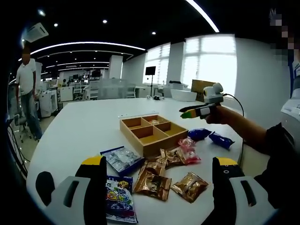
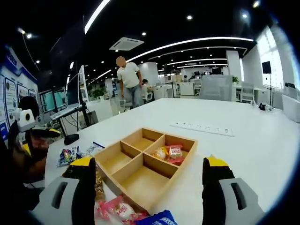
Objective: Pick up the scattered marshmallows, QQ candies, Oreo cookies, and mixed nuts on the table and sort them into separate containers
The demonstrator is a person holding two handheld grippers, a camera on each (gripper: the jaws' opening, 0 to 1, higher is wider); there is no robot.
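Observation:
A wooden tray (image 1: 140, 145) with four compartments lies on the white table. In front of it are a clear marshmallow bag (image 1: 121, 159), a blue QQ candy bag (image 1: 117, 199), gold nut packets (image 1: 152, 183), a pink packet (image 1: 187, 150) and two blue Oreo packets (image 1: 220, 139). My left gripper (image 1: 159, 161) hovers open above the gold packets. My right gripper (image 2: 149, 161) is open over the tray (image 2: 168, 134), whose far right compartment holds a yellow and a pink packet (image 2: 168, 152). The right gripper (image 1: 190, 114) is held in the air right of the tray.
A person (image 2: 129, 79) stands beyond the table's far edge. A white power strip (image 2: 201, 127) lies on the table behind the tray. My left gripper (image 2: 40, 133) and a hand are at the table's left edge. Desks and chairs fill the room behind.

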